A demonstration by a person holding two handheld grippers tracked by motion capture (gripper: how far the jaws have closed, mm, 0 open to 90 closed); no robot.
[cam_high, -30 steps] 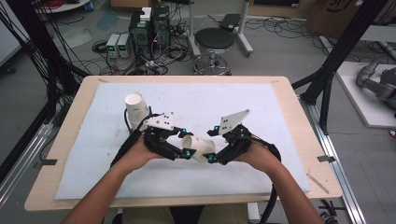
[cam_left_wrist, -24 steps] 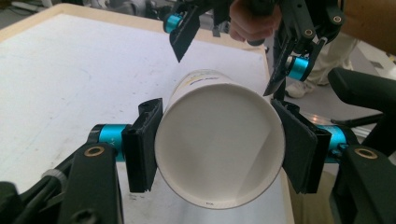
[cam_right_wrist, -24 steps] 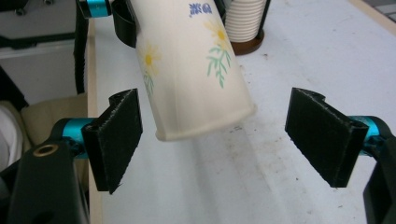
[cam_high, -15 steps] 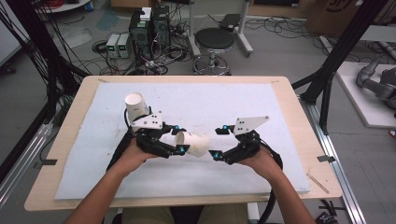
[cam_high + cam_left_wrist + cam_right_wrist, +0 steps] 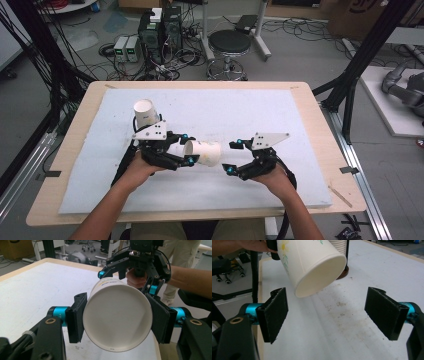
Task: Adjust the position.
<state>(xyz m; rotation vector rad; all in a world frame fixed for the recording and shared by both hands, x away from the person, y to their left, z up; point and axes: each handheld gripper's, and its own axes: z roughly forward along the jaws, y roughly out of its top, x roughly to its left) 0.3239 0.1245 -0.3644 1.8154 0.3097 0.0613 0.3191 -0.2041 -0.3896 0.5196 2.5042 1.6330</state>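
The left gripper (image 5: 117, 322) clamps a light, crushable paper cup (image 5: 117, 317) at its base between the pads, while the right gripper (image 5: 334, 312) stands wide open just short of the rim, judged the stiffest hold.

Paper cup (image 5: 117, 317): matt white paper, smooth base, printed flowers on the wall. Left tool (image 5: 117, 320): matt black ribbed pads, glossy blue anodised metal collars, brass-coloured rivets. Right tool (image 5: 334, 315): same finish. Surface (image 5: 300, 120): matt white covering, scuffed and speckled with dirt, bordered by pale bare wood. Second cup (image 5: 145, 113): matt white paper.
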